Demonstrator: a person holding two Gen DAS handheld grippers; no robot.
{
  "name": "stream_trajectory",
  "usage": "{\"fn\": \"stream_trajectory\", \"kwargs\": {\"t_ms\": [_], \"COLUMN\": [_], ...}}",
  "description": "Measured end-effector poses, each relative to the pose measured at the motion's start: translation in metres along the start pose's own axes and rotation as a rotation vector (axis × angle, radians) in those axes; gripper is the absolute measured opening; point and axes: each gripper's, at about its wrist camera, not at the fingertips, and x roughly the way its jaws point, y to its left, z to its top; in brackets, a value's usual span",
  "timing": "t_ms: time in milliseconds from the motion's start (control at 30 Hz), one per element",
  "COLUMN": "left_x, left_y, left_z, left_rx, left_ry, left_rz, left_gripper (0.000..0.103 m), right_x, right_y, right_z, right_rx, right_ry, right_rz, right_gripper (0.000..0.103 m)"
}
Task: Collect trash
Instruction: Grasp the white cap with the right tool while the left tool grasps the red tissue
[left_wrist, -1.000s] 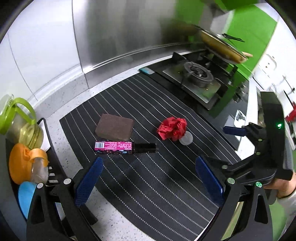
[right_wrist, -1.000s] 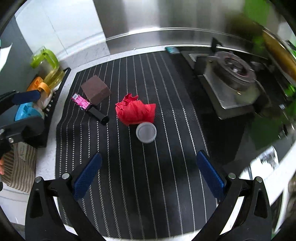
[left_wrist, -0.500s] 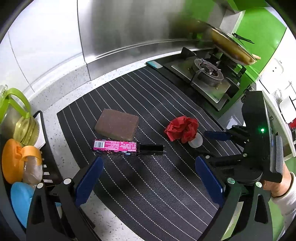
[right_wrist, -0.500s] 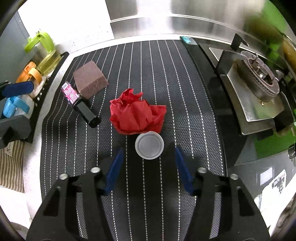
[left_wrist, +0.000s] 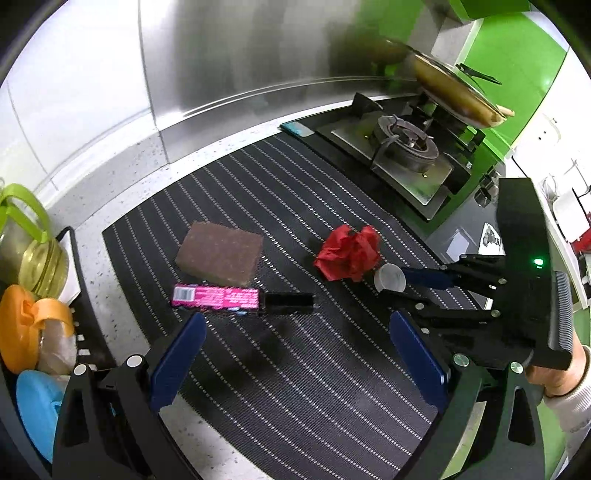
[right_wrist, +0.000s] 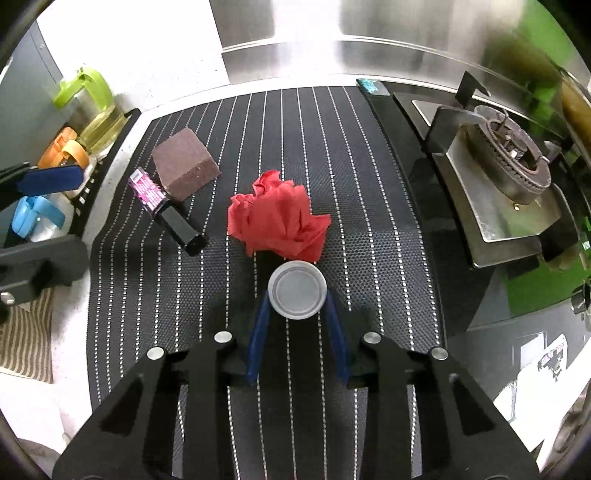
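Note:
A small white round cap (right_wrist: 297, 290) lies on the black striped mat (right_wrist: 369, 221), just in front of a crumpled red paper (right_wrist: 277, 221). My right gripper (right_wrist: 296, 297) points down at the cap, its jaws closing, both blue fingertips (right_wrist: 263, 306) against the cap's sides. The left wrist view shows the same grip: right gripper (left_wrist: 393, 286), cap (left_wrist: 389, 277), red paper (left_wrist: 349, 253). A pink-and-black wrapper stick (left_wrist: 221, 297) and a brown sponge block (left_wrist: 219, 254) lie further left. My left gripper (left_wrist: 295, 325) hovers open over the mat with nothing between its fingers.
A gas burner (right_wrist: 509, 162) on a black hob borders the mat on the right, with a pan (left_wrist: 454, 92) on the far ring. A rack of bottles and jars (left_wrist: 33, 258) stands at the left edge. A hand (left_wrist: 554, 376) holds the right gripper.
The right gripper's jaws came in from wide open to the cap's sides as it drew closer to the cap. The left gripper stayed about where it was.

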Motion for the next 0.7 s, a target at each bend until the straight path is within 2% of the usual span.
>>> {"fn": "stream_trajectory", "kwargs": {"t_ms": [167, 400, 700], "left_x": [0.007, 0.026, 0.064], "left_y": [-0.015, -0.036, -0.049], "left_z": [0.007, 0.023, 0.035], "left_rx": [0.029, 0.074, 0.113], "left_ry": [0.005, 0.019, 0.078], "left_rz": [-0.015, -0.028, -0.02], "left_gripper": [0.096, 0.096, 0.096], "right_x": [-0.019, -0.04, -0.049], "right_y": [-0.009, -0.033, -0.065], "right_z": [-0.004, -0.012, -0.022], "right_rx": [0.028, 0.069, 0.121], "right_ry": [-0.012, -0.013, -0.019], "right_rz": [0.007, -0.027, -0.033], "right_gripper": [0.031, 0.031, 0.031]}}
